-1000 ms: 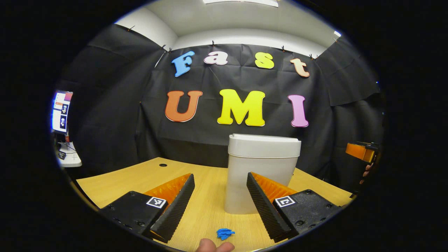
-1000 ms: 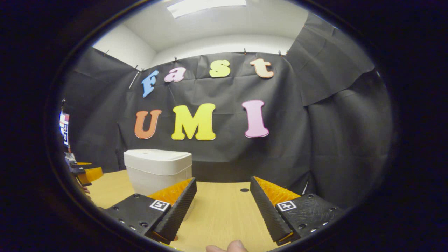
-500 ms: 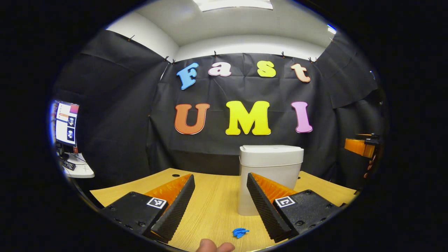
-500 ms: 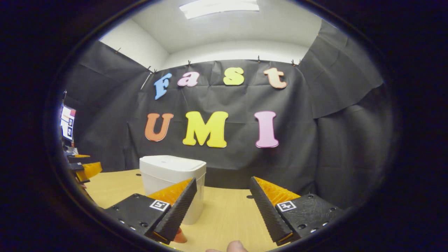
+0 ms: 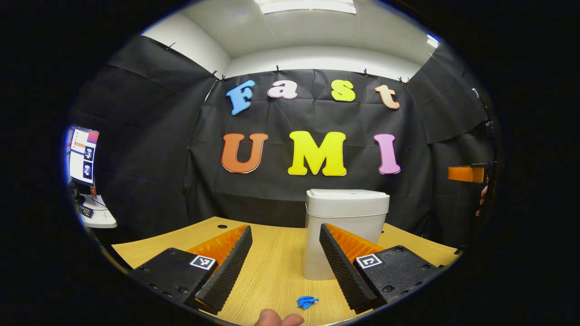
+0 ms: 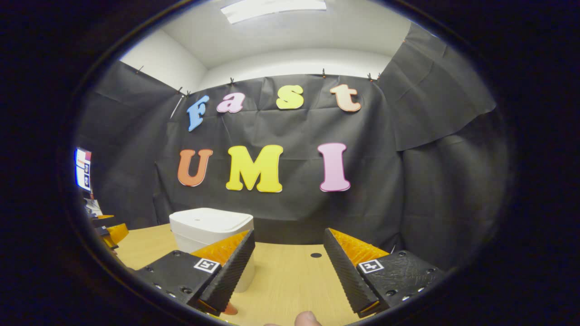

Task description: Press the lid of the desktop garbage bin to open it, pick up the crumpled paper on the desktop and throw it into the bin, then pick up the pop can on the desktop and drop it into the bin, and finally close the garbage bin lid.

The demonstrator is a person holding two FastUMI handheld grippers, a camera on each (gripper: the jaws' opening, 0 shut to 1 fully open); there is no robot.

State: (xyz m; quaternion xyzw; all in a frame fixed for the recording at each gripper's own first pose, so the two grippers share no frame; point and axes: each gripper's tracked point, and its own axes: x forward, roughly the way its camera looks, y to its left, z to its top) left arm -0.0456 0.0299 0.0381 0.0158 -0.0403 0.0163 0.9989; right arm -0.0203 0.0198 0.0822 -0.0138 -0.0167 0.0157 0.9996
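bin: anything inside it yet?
Can't tell. The garbage bin stands on the desk with its lid closed, so the inside is covered. The blue crumpled paper still lies on the desk in front of it.

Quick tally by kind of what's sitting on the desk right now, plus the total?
Garbage bin, white, lid shut: 1
Crumpled paper, blue: 1
Reddish thing, mostly hidden behind the right gripper, possibly the pop can: 1
Total: 3
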